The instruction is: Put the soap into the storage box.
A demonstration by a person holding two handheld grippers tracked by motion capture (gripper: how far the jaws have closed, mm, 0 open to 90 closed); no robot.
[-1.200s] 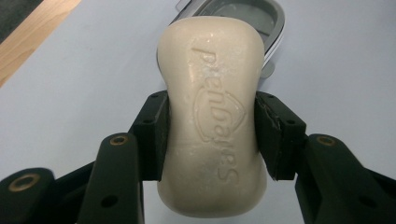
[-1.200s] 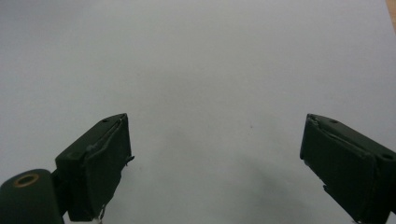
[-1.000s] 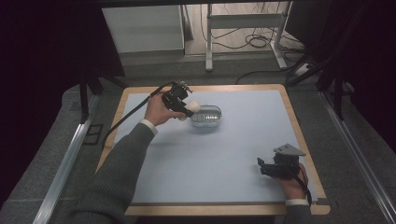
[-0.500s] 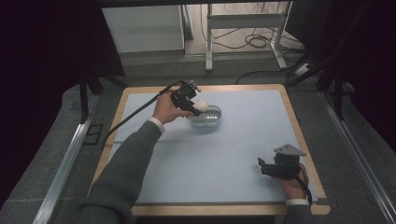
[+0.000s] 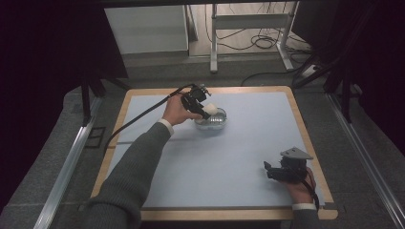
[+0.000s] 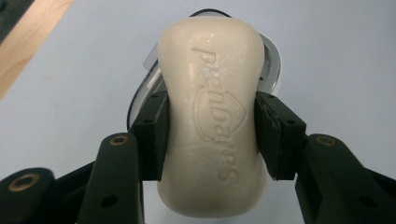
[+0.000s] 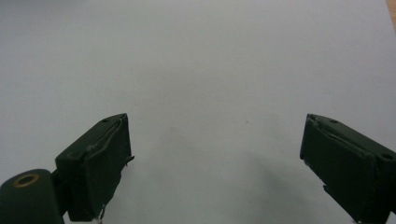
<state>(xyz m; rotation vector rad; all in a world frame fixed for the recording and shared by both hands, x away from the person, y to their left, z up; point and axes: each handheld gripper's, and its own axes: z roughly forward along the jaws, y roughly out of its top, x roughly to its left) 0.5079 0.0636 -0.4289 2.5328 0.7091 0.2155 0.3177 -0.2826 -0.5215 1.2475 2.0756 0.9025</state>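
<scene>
Cream soap (image 6: 212, 116) clamped in left hand-held gripper (image 6: 210, 133).

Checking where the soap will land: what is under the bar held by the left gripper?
Under the soap bar, clamped in the left gripper, sits a clear dish on the blue mat. The bar hides most of the dish's inside.
</scene>
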